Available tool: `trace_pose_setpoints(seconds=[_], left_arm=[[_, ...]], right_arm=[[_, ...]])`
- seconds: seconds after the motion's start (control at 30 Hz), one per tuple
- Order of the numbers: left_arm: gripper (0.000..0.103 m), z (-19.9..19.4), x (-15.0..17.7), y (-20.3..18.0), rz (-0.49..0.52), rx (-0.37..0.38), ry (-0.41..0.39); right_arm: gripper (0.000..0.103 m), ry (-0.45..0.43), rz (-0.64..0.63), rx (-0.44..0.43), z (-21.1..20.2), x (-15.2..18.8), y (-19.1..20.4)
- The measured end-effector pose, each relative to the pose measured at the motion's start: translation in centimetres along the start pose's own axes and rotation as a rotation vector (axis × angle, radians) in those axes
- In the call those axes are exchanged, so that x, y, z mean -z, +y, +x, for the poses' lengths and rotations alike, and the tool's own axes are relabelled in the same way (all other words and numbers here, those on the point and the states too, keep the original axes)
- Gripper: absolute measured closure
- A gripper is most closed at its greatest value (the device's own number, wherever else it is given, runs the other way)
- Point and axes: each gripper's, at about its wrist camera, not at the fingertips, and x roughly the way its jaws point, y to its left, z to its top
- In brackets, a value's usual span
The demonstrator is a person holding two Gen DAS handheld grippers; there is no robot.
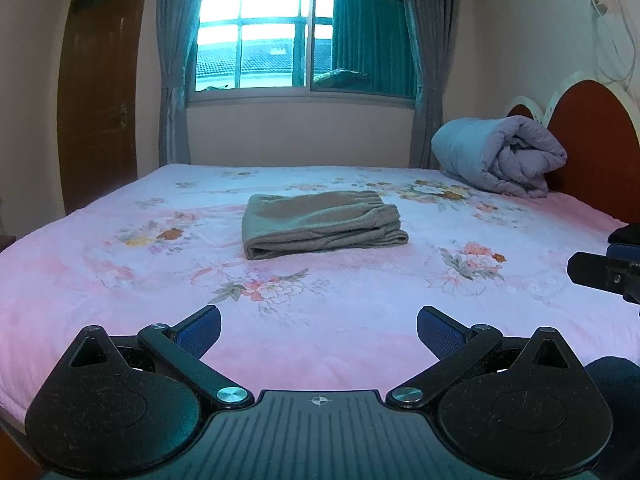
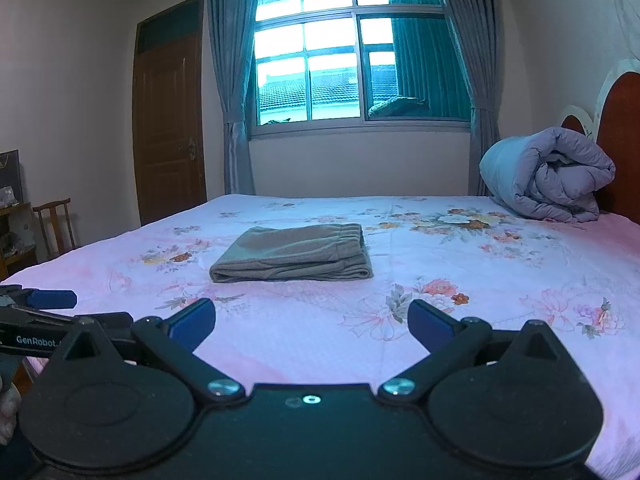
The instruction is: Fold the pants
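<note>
Grey-brown pants (image 1: 320,222) lie folded into a compact stack in the middle of the bed, elastic waistband on top toward the far right; the right wrist view shows the same pants (image 2: 294,256). My left gripper (image 1: 318,328) hovers over the near edge of the bed, well short of the pants, open with nothing between its blue pads. My right gripper (image 2: 312,320) is likewise open and empty, also back from the pants. Part of the right gripper (image 1: 604,274) shows at the right edge of the left view, and the left gripper (image 2: 48,312) shows at the left edge of the right view.
The bed (image 1: 120,280) has a pink floral sheet. A rolled grey-blue duvet (image 1: 500,156) sits at the far right against the red headboard (image 1: 592,140). A wooden door (image 2: 168,120), a curtained window (image 2: 352,60) and a wooden chair (image 2: 54,224) lie beyond the bed.
</note>
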Motion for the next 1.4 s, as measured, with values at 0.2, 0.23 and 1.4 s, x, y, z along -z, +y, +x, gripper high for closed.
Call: trace_pose_setpoints(seconds=[0.2,0.23,1.4], left_arm=[[0.0,-0.04,0.05,-0.06,-0.001,0.002,-0.003],[0.0,-0.05,0.06,-0.06,-0.001,0.0,-0.003],[0.0,-0.26,0.01,-0.37,0.004,0.004,-0.008]], right_arm=[[0.006,0.003,0.004,0.002,-0.06,0.02,0.09],[0.006,0.003,0.004,0.002,-0.06,0.03,0.11],[0.006,0.002,0.007,0.002,-0.07,-0.01,-0.1]])
